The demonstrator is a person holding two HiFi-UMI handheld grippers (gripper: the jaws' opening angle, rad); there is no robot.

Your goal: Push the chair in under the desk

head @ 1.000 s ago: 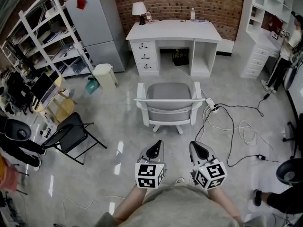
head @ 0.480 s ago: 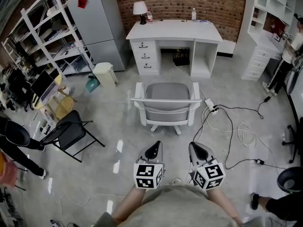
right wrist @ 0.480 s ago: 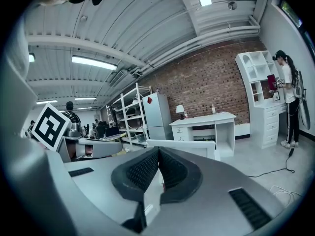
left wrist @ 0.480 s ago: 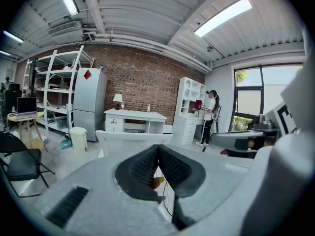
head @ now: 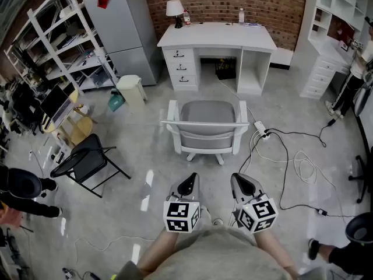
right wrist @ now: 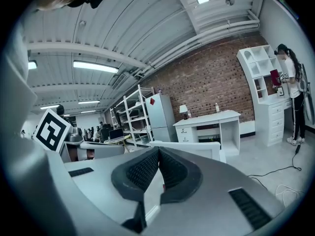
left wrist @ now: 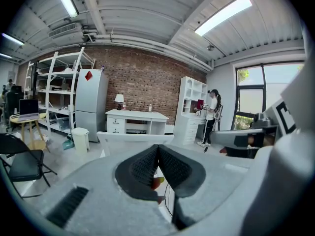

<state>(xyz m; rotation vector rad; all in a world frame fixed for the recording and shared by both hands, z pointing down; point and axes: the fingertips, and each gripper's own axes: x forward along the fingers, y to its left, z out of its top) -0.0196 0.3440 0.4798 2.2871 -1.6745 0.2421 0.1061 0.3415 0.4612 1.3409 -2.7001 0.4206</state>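
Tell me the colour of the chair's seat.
Grey; the chair seat shows best in the head view.

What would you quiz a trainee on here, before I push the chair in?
1. True or false: the office chair stands on open floor, not yet under the white desk.
2. The left gripper and right gripper are: A open; B shut, empty; C shut on the chair.
3. What white-shaded item stands at the desk's back-left corner?
Key: 1 true; 2 B; 3 table lamp.
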